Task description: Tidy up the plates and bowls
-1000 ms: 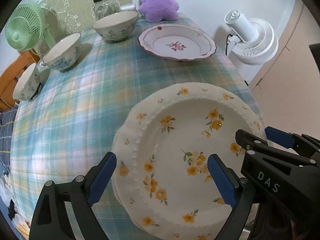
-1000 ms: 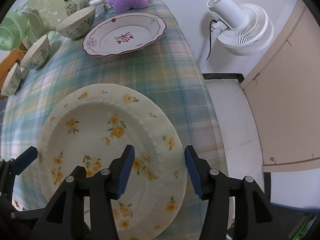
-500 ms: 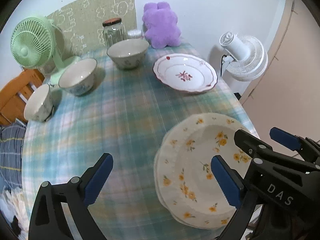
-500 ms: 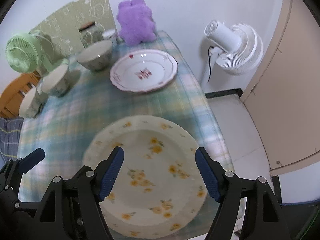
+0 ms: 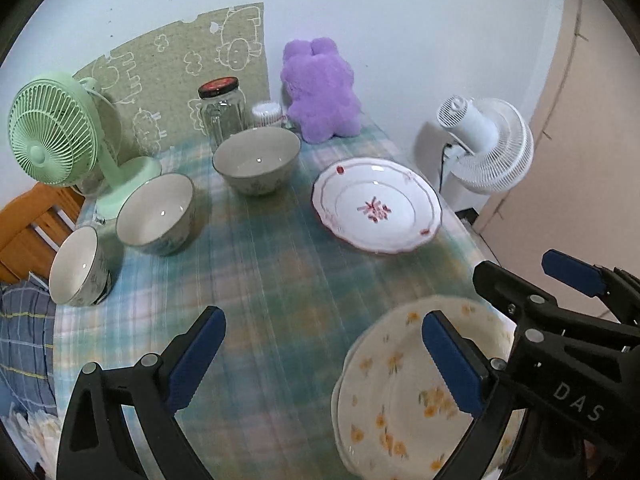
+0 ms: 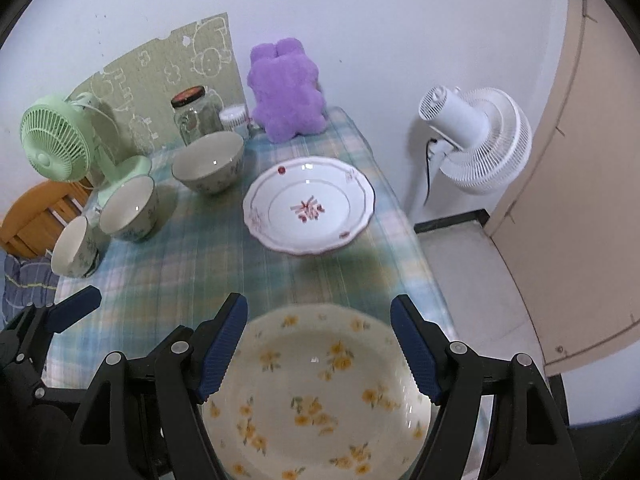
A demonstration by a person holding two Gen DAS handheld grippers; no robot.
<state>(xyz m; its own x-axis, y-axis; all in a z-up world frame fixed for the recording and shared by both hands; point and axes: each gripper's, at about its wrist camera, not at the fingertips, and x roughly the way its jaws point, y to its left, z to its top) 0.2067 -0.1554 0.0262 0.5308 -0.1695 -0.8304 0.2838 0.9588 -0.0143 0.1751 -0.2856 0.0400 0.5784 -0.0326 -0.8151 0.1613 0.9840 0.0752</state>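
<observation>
Now both claws open, L claw (image 5: 324,364), R claw (image 6: 320,354), above yellow-flower plate (image 6: 316,392)

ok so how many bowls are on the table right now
3. Large bowl in front of the glass jar, middle bowl by the green fan's base, smallest bowl at the left edge. None look hidden.

Green fan (image 5: 52,136), glass jar (image 5: 222,114), purple plush (image 5: 320,92) at back; white fan (image 5: 486,146) off-table.

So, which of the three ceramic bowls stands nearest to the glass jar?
The largest grey-rimmed ceramic bowl, directly in front of the glass jar with the red lid; the other two bowls stand further left, by the green fan.
</observation>
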